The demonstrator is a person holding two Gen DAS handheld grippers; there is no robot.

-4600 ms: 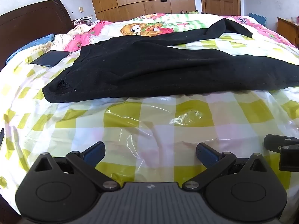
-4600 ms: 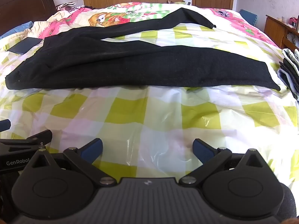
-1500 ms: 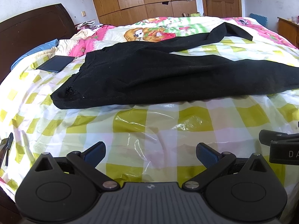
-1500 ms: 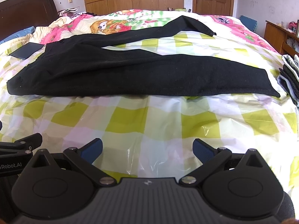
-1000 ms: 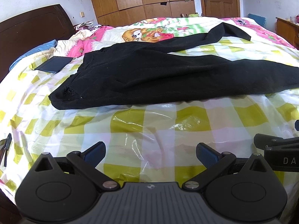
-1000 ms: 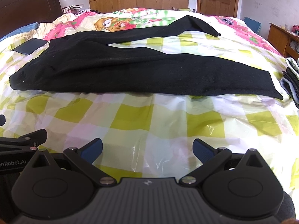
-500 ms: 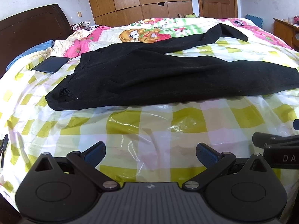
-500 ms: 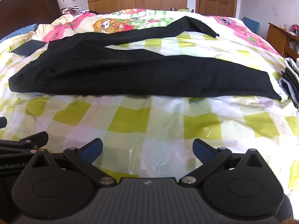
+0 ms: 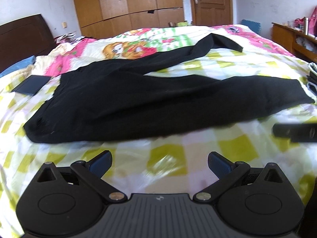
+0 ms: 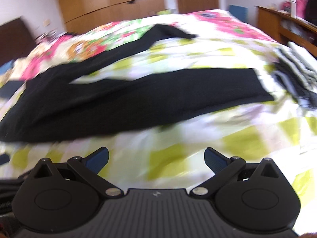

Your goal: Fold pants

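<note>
Black pants (image 9: 138,99) lie spread on the checked bed cover, waist at the left, one leg running right along the near side, the other leg angled toward the far right. They also show in the right wrist view (image 10: 122,101), which is blurred. My left gripper (image 9: 158,161) is open and empty over the cover, just short of the pants' near edge. My right gripper (image 10: 156,156) is open and empty, also just short of the near edge. The right gripper's finger shows at the left wrist view's right edge (image 9: 295,131).
A dark flat notebook (image 9: 30,84) lies on the bed at the far left. A stack of folded striped clothes (image 10: 293,73) sits at the bed's right edge. A wooden sideboard (image 9: 293,39) stands at the right, a wardrobe and a door behind.
Both grippers have moved forward and up toward the pants, and the views have swung so the pants' right leg end is now in sight. Both stay open.
</note>
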